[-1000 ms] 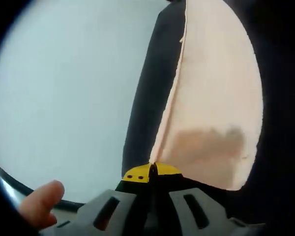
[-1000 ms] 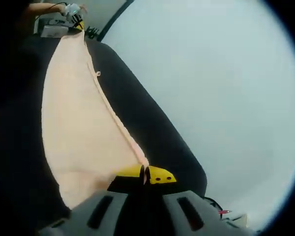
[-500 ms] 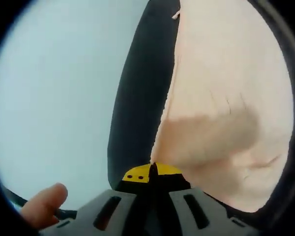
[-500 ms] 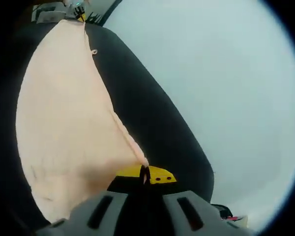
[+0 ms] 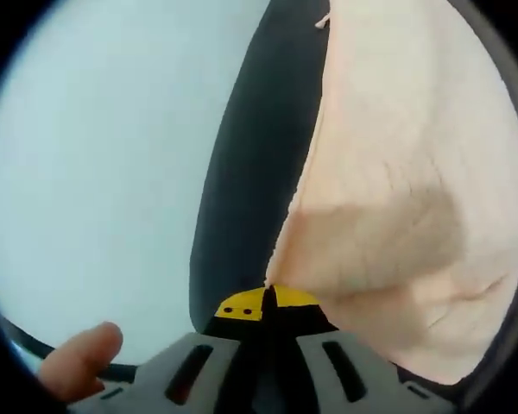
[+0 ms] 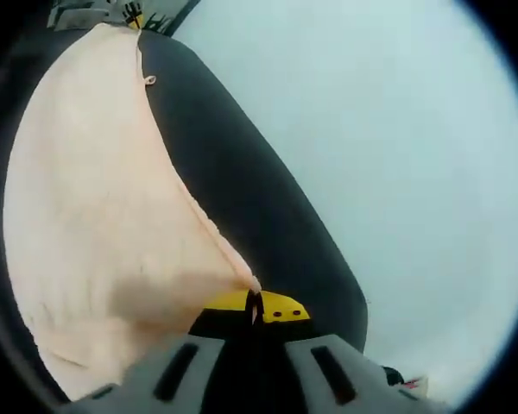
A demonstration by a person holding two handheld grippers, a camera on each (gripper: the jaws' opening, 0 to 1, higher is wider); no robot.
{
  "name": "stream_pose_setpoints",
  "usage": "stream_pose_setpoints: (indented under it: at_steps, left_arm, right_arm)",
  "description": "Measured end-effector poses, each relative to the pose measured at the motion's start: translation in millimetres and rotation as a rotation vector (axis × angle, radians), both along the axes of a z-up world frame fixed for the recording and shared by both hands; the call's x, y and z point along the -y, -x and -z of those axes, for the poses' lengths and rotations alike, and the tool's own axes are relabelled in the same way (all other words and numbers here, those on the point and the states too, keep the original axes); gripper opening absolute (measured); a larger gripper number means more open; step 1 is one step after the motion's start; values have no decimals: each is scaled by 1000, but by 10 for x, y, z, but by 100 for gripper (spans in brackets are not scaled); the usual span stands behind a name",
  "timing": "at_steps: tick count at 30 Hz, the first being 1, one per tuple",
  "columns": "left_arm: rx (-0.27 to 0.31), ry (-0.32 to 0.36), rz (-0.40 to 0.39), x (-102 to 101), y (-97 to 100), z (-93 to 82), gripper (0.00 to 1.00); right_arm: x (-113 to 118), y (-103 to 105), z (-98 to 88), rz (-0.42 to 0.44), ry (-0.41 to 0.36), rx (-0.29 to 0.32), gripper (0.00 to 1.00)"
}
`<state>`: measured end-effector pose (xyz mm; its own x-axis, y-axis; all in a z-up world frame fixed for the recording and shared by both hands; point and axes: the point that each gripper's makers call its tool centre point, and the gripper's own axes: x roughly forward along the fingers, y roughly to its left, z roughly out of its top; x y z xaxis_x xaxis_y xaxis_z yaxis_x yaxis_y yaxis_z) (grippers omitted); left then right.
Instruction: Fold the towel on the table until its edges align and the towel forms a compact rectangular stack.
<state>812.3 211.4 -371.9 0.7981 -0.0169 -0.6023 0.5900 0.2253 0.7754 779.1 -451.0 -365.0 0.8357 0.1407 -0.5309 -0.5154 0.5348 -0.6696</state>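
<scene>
Peach towel [image 5: 397, 172] hangs stretched over the dark surface [image 5: 250, 172], left claw [image 5: 267, 297] and right claw [image 6: 254, 302] each pinching a corner.

Compared with a second ago, the towel [image 5: 397, 172] spreads wider across the left gripper view, with new creases near its lower edge. In the right gripper view the towel [image 6: 95, 216] likewise broadens, and the left gripper [image 6: 134, 13] sits nearer the top edge.

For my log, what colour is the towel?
Pale peach towel, clearest in left gripper view.
</scene>
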Motion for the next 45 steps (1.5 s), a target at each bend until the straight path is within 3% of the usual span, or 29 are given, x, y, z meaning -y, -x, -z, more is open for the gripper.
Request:
stream_pose_setpoints:
  at_steps: [5, 7, 9, 10, 11, 14, 15, 17, 19, 21, 22, 23, 25, 27, 29, 31, 33, 35, 36, 39, 43, 44, 45]
  left_arm:
    - [-29, 21, -10, 0, 15, 241, 0]
    - [-23, 28, 11, 37, 19, 225, 0]
    - [-18, 26, 79, 104, 100, 177, 6]
    - [-10, 31, 68, 43, 117, 132, 12]
    - [-1, 86, 14, -60, 162, 46, 14]
    - [26, 137, 37, -133, 328, -151, 17]
    - [6, 157, 24, -175, 400, -171, 17]
    - [-33, 210, -24, -259, 620, -225, 17]
    - [-4, 273, -4, -237, 747, -328, 17]
    - [8, 296, -11, -245, 1045, -399, 19]
    - [33, 310, 5, -242, 862, -392, 22]
    - [48, 339, 18, -204, 917, -422, 24]
    - [55, 352, 63, -113, 1130, -440, 24]
    - [46, 294, 111, 3, 1435, -409, 24]
    - [57, 274, 107, 49, 1540, -376, 23]
    - [53, 271, 127, 124, 1619, -338, 23]
    - [45, 277, 125, 155, 1566, -266, 24]
    - [17, 248, 140, 191, 1582, -181, 25]
    - [7, 240, 132, 188, 1579, -138, 26]
    - [-12, 175, 117, 133, 1549, -13, 26]
    - [-23, 183, 78, 47, 1559, 78, 26]
    - [-19, 196, 65, 50, 1565, 54, 26]
    - [-12, 208, 43, 31, 1548, 48, 26]
  right_arm:
    - [30, -61, 231, 37, 20, -34, 1]
    - [16, -67, 297, 49, 11, -35, 1]
    - [-34, -26, 298, 77, -66, -20, 3]
    - [-27, -11, 270, 76, -81, -12, 4]
    - [-20, 13, 240, 89, -123, -12, 5]
    - [61, 162, 133, 150, -256, -24, 12]
    - [128, 171, 91, 168, -293, -20, 12]
    - [251, 202, -51, 207, -378, 12, 17]
    - [277, 374, -172, 248, -499, 5, 18]
    - [305, 537, -242, 255, -569, -2, 18]
    - [309, 629, -266, 238, -571, -1, 18]
    - [316, 733, -277, 226, -560, 2, 19]
    - [218, 1033, -246, 142, -483, -9, 18]
    - [82, 1302, -176, 115, -468, -27, 18]
    - [-59, 1480, -106, 42, -425, -35, 18]
    - [-71, 1579, 2, 15, -297, -5, 18]
    - [-132, 1619, 118, -30, -206, 9, 18]
    - [-123, 1612, 239, -61, -15, 17, 18]
    - [-174, 1610, 262, -95, 38, 23, 18]
    - [-232, 1516, 230, -89, 2, 30, 16]
    - [-239, 1456, 128, -70, -31, 50, 16]
    - [-230, 1449, 113, -54, -60, 48, 16]
    - [-277, 1486, 93, -29, -169, 23, 16]
